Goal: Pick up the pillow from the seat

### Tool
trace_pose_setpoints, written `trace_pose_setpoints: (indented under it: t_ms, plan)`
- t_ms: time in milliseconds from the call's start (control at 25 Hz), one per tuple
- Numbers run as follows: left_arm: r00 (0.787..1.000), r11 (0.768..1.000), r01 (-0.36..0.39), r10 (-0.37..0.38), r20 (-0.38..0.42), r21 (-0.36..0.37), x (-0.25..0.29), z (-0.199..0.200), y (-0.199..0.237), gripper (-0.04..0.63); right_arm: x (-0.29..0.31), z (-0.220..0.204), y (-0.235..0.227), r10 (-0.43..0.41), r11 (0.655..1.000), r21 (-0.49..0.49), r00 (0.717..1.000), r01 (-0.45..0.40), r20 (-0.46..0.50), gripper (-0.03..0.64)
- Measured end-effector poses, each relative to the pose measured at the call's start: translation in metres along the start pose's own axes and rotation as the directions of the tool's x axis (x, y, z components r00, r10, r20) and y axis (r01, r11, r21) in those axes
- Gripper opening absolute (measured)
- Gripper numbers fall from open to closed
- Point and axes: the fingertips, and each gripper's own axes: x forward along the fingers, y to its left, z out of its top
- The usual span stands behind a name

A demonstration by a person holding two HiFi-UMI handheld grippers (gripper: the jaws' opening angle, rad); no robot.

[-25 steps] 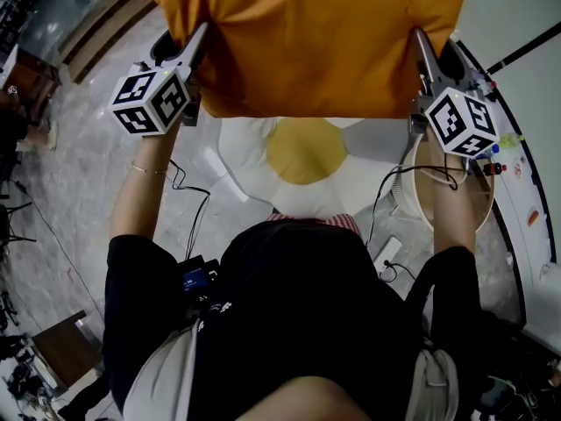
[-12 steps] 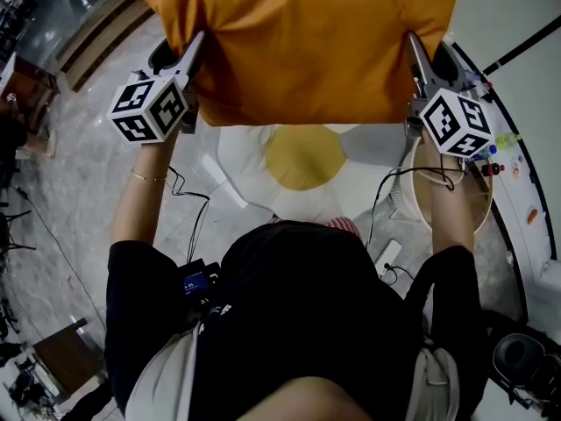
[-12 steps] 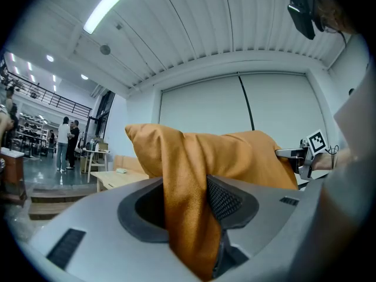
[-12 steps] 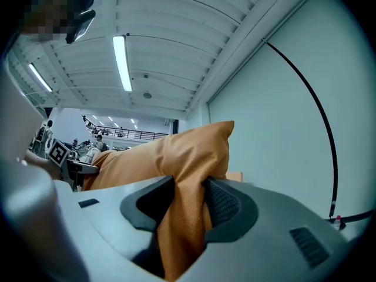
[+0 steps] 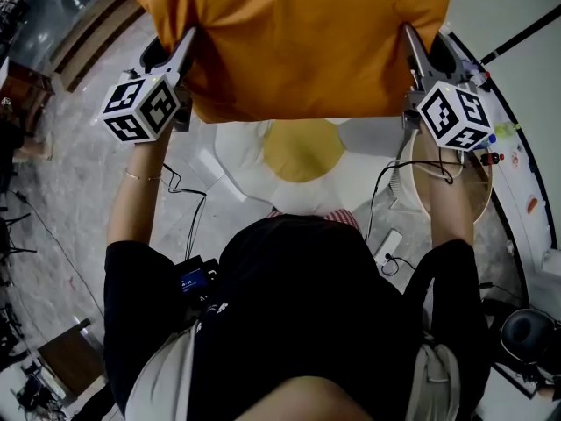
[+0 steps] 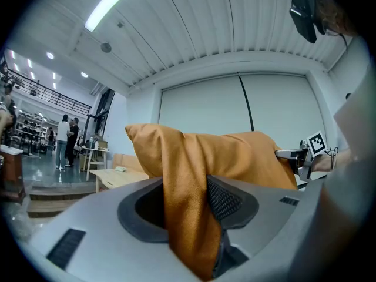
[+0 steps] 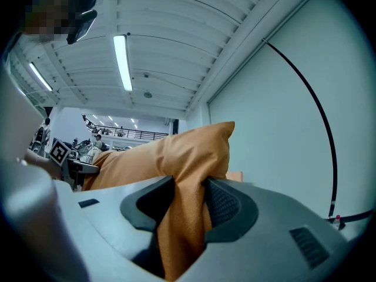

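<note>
An orange pillow [image 5: 302,42] hung in the air, well clear of the flower-shaped seat [image 5: 241,152] below. A person gripped it at its two ends, working a hand-held tool in each hand. The risk, as it looked from the room, was that each tool had only a bunched fold of the cover, not the stuffed body. The cloth could creep out of one grip, leaving the pillow swinging from the other corner or dropping back onto the seat. Pulling the ends apart would likely raise that chance. The left tool [image 5: 188,46] stood roughly half closed, its textured pads [image 6: 226,200] clenched on a pinch of fabric near the pillow's left corner. The right tool [image 5: 410,42] was set much the same, clamped on a fold at the right corner. Both pointed level.
</note>
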Motion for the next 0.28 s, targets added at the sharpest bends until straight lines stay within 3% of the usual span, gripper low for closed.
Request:
trace_pose_setpoints:
  t_ms: [280]
  plan:
    - [1.0, 1.0, 0.005, -0.005, -0.005, -0.002, -0.0024, 0.0017, -0.0019, 0.199, -0.0025, 0.0006, 0.0, 0.0, 1.0, 0.008, 1.0, 0.0, -0.004, 0.187]
